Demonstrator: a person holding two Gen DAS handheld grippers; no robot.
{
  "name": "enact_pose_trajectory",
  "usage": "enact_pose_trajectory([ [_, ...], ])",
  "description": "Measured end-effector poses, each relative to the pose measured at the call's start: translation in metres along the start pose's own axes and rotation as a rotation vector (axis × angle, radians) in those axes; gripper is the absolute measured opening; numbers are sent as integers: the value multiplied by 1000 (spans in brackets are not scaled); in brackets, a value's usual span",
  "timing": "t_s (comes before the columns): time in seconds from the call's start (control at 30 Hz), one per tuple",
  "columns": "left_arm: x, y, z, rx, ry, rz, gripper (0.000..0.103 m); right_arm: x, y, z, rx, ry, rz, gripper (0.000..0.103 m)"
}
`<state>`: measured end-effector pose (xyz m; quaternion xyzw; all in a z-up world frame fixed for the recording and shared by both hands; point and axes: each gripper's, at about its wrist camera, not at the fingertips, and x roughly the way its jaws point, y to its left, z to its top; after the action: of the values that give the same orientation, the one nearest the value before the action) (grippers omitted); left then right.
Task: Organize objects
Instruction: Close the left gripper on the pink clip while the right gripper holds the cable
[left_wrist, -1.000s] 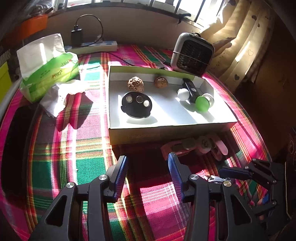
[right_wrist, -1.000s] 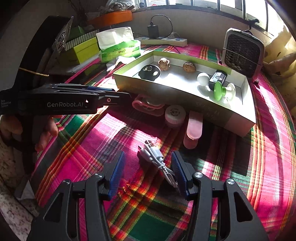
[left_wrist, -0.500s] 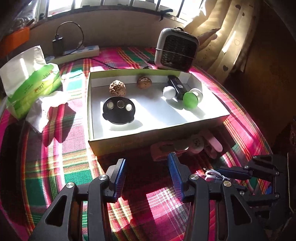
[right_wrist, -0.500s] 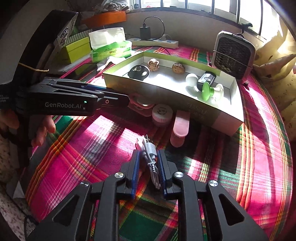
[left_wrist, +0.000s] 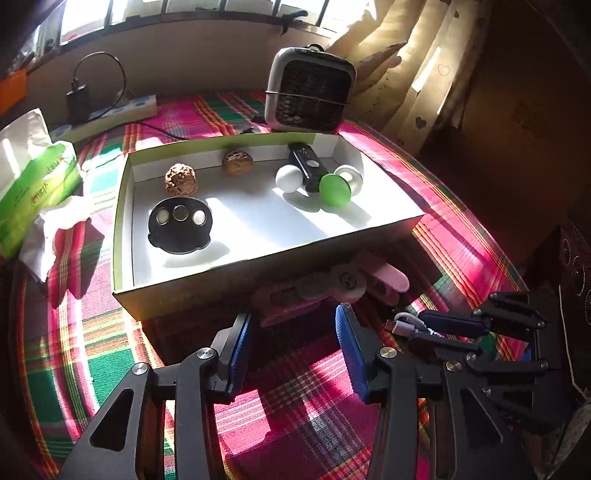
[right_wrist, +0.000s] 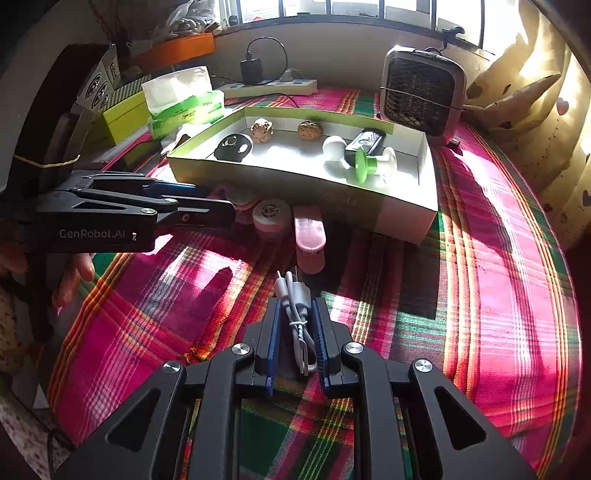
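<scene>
My right gripper (right_wrist: 294, 314) is shut on a coiled white cable (right_wrist: 295, 306), whose plugs stick out past the fingertips over the plaid cloth. The left wrist view shows the same gripper (left_wrist: 424, 328) at the right with the cable (left_wrist: 404, 322) in it. My left gripper (left_wrist: 293, 332) is open, with nothing between its fingers, just in front of the shallow white box (left_wrist: 384, 229). The box holds a black disc (left_wrist: 180, 225), two walnuts (left_wrist: 180, 179), a green and white piece (left_wrist: 334, 189) and a black device (left_wrist: 306, 166). Pink items (right_wrist: 309, 236) lie against the box's near wall.
A small grey heater (left_wrist: 310, 96) stands behind the box. A green tissue pack (left_wrist: 33, 184) and crumpled tissue lie to the left, a power strip (left_wrist: 107, 114) with a charger at the back. A hand (right_wrist: 74, 269) holds the left gripper (right_wrist: 207, 206). Curtains hang at the right.
My right gripper has shut on the white cable and carries it a little toward the box. The left gripper has drifted and rolled slightly, still open.
</scene>
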<state>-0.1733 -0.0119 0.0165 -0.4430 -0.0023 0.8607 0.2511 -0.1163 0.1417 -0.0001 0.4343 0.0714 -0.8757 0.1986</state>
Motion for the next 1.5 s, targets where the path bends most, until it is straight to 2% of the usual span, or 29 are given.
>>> enact_pose_trajectory([
  [0.23, 2, -18, -11, 28, 35, -52, 43, -1, -3, -1, 6, -3, -3, 18],
  [0.37, 2, -26, -13, 49, 40, -57, 43, -2, -5, -2, 10, -4, -10, 18],
  [0.47, -4, -22, -11, 43, 5, -1, 43, -2, -6, -3, 12, -5, -11, 18],
  [0.53, -7, -15, -8, 25, -10, 9, 43, -3, -7, -3, 15, -7, -9, 18],
  [0.73, 7, -9, 1, 55, 8, 85, 43, -2, -8, -2, 12, -10, -5, 18],
  [1.17, 23, -19, 8, 97, 17, 92, 43, -2, -13, -2, 15, -17, 6, 18],
  [1.5, 25, -24, 7, 101, 4, 133, 40, -2, -16, -2, 9, -22, 9, 18],
])
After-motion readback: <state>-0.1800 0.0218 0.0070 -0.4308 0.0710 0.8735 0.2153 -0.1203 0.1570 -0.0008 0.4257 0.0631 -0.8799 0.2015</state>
